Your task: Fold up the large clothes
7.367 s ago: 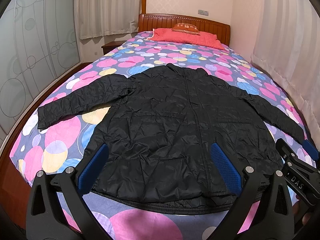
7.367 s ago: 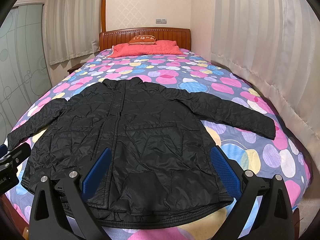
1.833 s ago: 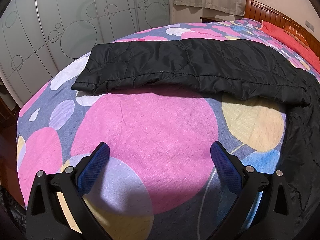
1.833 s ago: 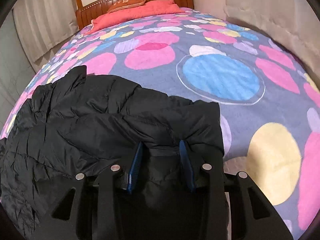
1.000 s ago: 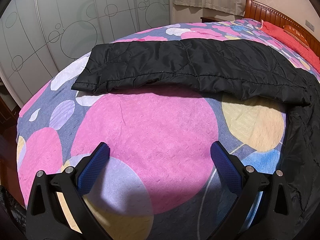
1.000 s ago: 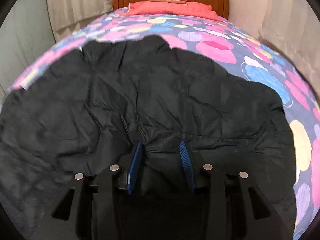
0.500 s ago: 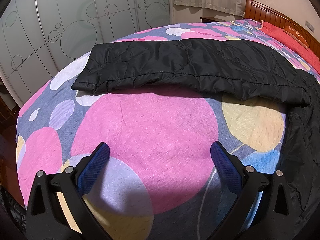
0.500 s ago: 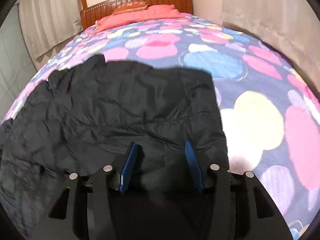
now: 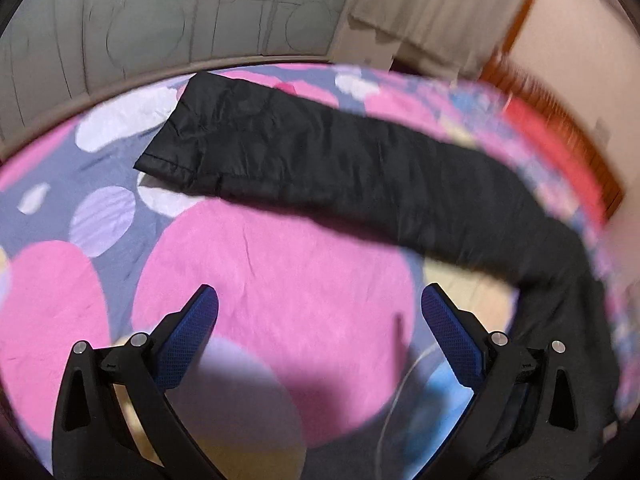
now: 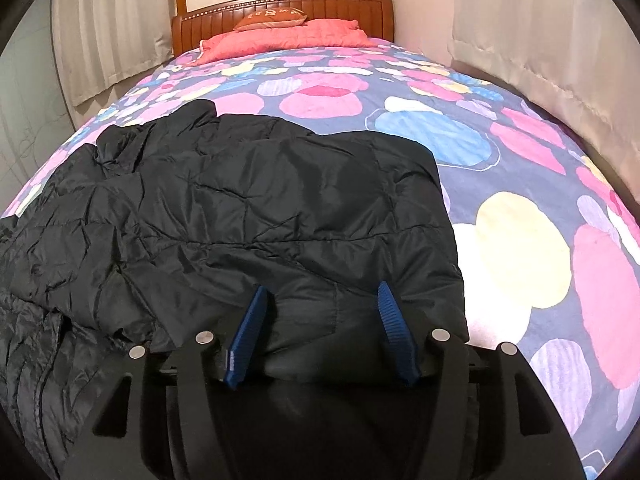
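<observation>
My black jacket (image 10: 248,216) lies on the bed (image 10: 520,184), collar toward the wooden headboard (image 10: 280,8), its right side folded over the body. In the left wrist view its outstretched sleeve (image 9: 320,160) runs crosswise, cuff toward the sliding wardrobe doors (image 9: 120,20). My left tongs (image 9: 320,308) hang wide open over the bare bedspread, holding nothing; that view is blurred. My right tongs (image 10: 322,296) are opening, folded fabric between the blue pads (image 10: 250,320) but no longer pinched. Only the right view shows the red pillows (image 10: 288,36) and curtains (image 10: 540,40).
</observation>
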`<state>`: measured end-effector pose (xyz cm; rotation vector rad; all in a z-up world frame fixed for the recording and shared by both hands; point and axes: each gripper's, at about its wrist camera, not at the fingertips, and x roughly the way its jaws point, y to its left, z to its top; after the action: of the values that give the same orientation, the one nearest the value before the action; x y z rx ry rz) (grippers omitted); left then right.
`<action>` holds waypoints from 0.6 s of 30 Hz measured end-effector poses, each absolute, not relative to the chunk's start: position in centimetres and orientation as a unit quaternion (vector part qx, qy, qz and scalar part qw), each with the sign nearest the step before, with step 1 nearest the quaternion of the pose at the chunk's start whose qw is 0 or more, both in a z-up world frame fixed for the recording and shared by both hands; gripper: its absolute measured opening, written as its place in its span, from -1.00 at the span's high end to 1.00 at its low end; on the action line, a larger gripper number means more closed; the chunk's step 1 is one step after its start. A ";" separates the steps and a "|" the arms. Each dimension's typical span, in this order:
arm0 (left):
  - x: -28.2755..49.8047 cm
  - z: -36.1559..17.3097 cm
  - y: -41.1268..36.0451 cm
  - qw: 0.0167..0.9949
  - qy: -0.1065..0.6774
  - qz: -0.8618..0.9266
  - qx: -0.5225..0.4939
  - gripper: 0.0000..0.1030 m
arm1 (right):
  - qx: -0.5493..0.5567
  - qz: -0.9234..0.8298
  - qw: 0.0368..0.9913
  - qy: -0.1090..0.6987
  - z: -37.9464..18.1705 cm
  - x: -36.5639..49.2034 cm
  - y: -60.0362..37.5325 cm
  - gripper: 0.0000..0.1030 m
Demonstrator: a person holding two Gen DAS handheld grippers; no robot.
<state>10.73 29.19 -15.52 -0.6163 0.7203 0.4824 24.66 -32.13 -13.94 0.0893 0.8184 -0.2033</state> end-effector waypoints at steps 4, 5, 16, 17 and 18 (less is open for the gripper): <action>10.7 -15.8 34.1 0.851 0.291 0.207 -0.386 -0.96 | 0.037 -0.102 0.912 0.396 -13.9 24.6 -31.9 -0.14; 10.9 -16.0 35.2 0.848 0.280 0.201 -0.403 -0.96 | 0.036 -0.102 0.912 0.395 -13.9 24.6 -31.9 -0.14; 10.4 -15.9 39.9 0.818 0.204 0.196 -0.501 -0.07 | 0.035 -0.102 0.913 0.392 -13.7 24.6 -31.7 -0.20; 10.1 -16.1 40.1 0.813 0.204 0.202 -0.507 0.16 | 0.034 -0.102 0.914 0.392 -13.7 24.6 -31.7 -0.21; 9.9 -16.4 40.2 0.812 0.202 0.206 -0.507 0.36 | 0.033 -0.102 0.914 0.392 -13.6 24.6 -31.8 -0.21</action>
<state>9.90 40.20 -16.35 -1.0834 0.4312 0.4389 24.60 -31.77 -13.64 0.0685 0.8073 -0.2092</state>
